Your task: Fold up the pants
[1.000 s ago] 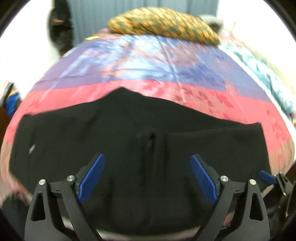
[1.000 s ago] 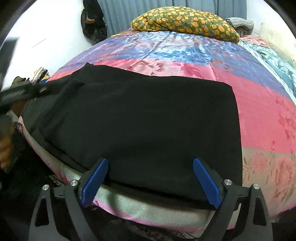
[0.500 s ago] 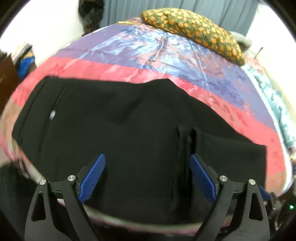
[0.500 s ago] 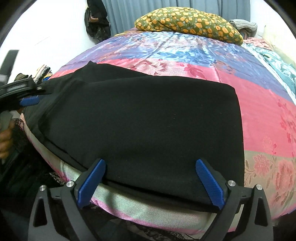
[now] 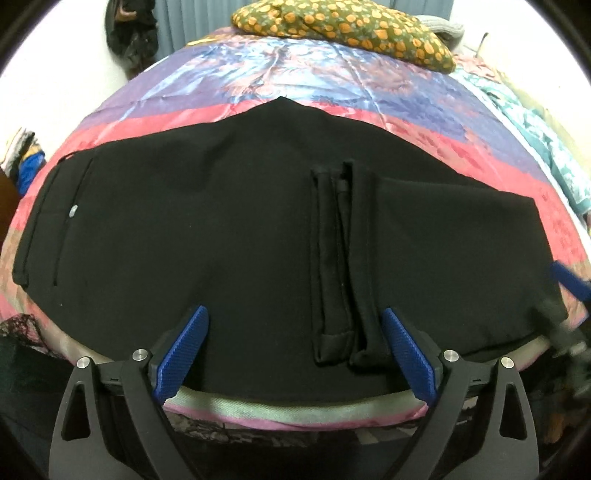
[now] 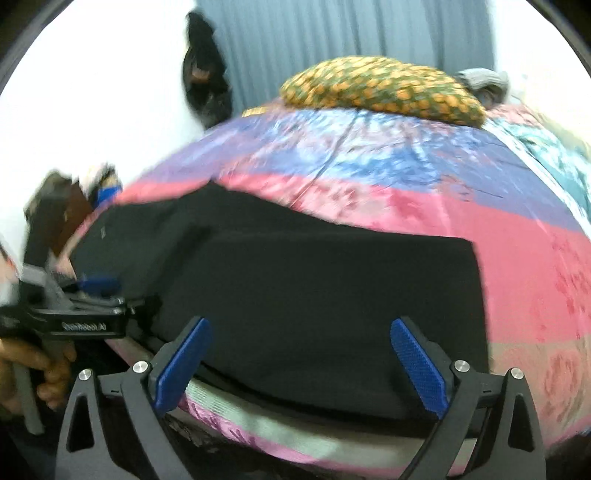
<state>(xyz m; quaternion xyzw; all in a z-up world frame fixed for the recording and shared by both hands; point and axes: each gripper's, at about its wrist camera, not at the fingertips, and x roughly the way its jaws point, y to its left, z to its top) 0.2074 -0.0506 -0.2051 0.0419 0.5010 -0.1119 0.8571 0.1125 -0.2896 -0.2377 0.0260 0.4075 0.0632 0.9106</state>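
Black pants (image 5: pixel 207 229) lie flat across the near edge of the bed, waistband at the left, the leg ends folded back so their hems (image 5: pixel 332 258) lie on top at centre right. They also fill the lower middle of the right wrist view (image 6: pixel 317 288). My left gripper (image 5: pixel 295 347) is open and empty, just above the pants' near edge, left of the hems. My right gripper (image 6: pixel 301 356) is open and empty above the folded part's near edge. The left gripper shows at the left of the right wrist view (image 6: pixel 96 291), held by a hand.
The bed has a shiny pink, blue and purple floral cover (image 5: pixel 332 70). A green and orange pillow (image 5: pixel 343 26) lies at the far end. A dark bag (image 6: pixel 205 88) hangs on the white wall by grey curtains. Clothes (image 5: pixel 22 162) are piled at the left.
Both grippers have pulled back toward the bed's near edge, still open. The right wrist view has tilted up and is blurred. The pants lie as before.
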